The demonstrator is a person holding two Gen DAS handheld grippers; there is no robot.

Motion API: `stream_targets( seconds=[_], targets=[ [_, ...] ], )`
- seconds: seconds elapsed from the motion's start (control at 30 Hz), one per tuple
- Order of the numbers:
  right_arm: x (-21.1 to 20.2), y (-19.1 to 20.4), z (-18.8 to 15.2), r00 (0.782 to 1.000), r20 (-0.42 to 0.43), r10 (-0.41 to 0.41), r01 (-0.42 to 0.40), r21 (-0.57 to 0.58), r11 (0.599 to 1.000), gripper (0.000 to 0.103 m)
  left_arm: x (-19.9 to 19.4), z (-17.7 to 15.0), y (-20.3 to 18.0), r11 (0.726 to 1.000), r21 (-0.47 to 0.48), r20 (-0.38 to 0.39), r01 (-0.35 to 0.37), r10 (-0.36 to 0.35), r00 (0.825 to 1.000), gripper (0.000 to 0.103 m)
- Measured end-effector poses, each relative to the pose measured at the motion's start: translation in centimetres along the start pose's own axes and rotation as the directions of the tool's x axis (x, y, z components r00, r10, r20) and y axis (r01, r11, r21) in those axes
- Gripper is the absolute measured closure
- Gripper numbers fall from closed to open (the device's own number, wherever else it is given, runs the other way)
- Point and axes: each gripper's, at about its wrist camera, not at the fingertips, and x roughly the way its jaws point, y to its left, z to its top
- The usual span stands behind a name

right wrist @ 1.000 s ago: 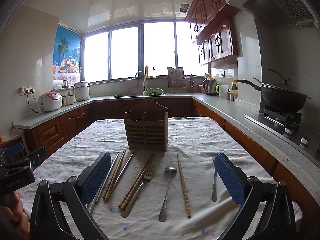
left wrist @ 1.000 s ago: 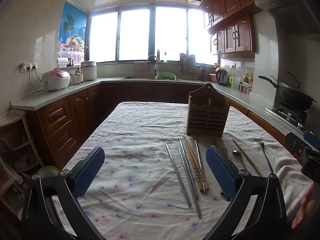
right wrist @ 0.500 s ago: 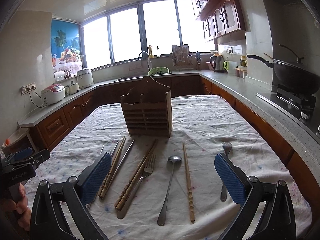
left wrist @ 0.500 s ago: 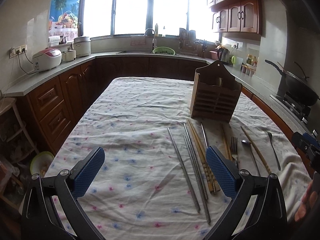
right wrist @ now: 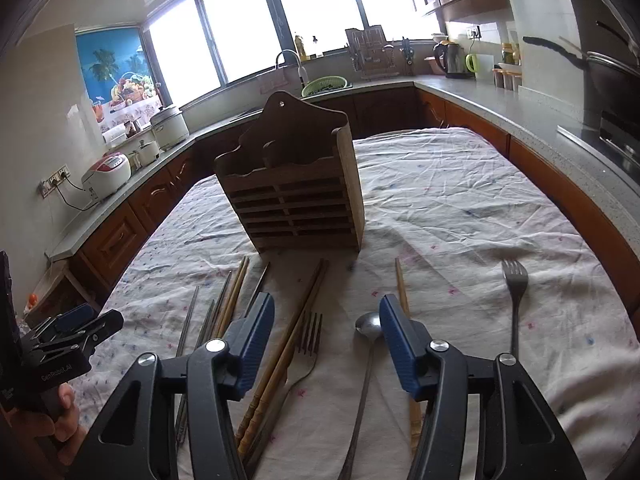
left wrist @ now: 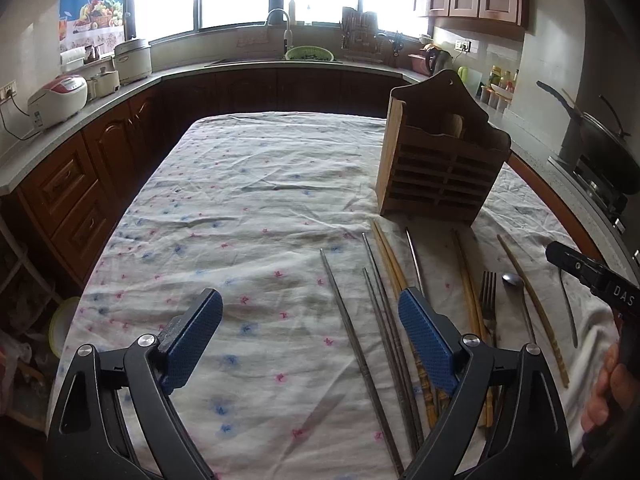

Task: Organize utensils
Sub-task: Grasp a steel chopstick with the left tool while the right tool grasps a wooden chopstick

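Observation:
A wooden slatted utensil holder [left wrist: 442, 168] stands upright on the clothed table and also shows in the right wrist view [right wrist: 296, 196]. In front of it lie metal chopsticks [left wrist: 352, 336], wooden chopsticks [right wrist: 288, 348], a fork [right wrist: 308, 344], a spoon [right wrist: 366, 354], a single wooden chopstick [right wrist: 402, 288] and a second fork [right wrist: 515, 296]. My left gripper [left wrist: 310, 336] is open and empty, low over the cloth, with the metal chopsticks between its fingers. My right gripper [right wrist: 326, 338] is open and empty, low over the fork and spoon.
The table wears a white flowered cloth [left wrist: 248, 208]. Counters ring it: rice cookers [left wrist: 58, 98] on the left, a sink with a green basket [left wrist: 308, 54] at the back, a wok on a stove [left wrist: 604, 148] on the right.
Both grippers have dropped lower and moved forward toward the utensils. The right gripper's fingers have narrowed a good deal and now frame the fork and spoon.

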Motion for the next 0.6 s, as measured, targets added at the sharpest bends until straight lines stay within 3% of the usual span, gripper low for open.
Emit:
stream_targets(
  seconds=[0.23, 0.4, 0.6],
  targets=[
    [5.4, 0.2, 1.9, 0.995, -0.098, 0.026, -0.023, 0.031, 0.999, 0.078, 4.3, 1.2, 0.1, 0.999, -0.013, -0.101, 0.046, -0.047, 0.994, 0.027],
    [8.4, 0.1, 2.5, 0.988, -0.154, 0.021, -0.013, 0.048, 0.999, 0.083, 7.1, 1.8, 0.2, 0.998, -0.018, -0.163, 0.054, -0.057, 0.985, 0.034],
    [10.6, -0.2, 2.7, 0.98, -0.199, 0.016, -0.005, 0.059, 0.998, 0.088, 9.8, 2.1, 0.3, 0.998, -0.026, -0.23, 0.054, -0.059, 0.971, 0.052]
  ],
)
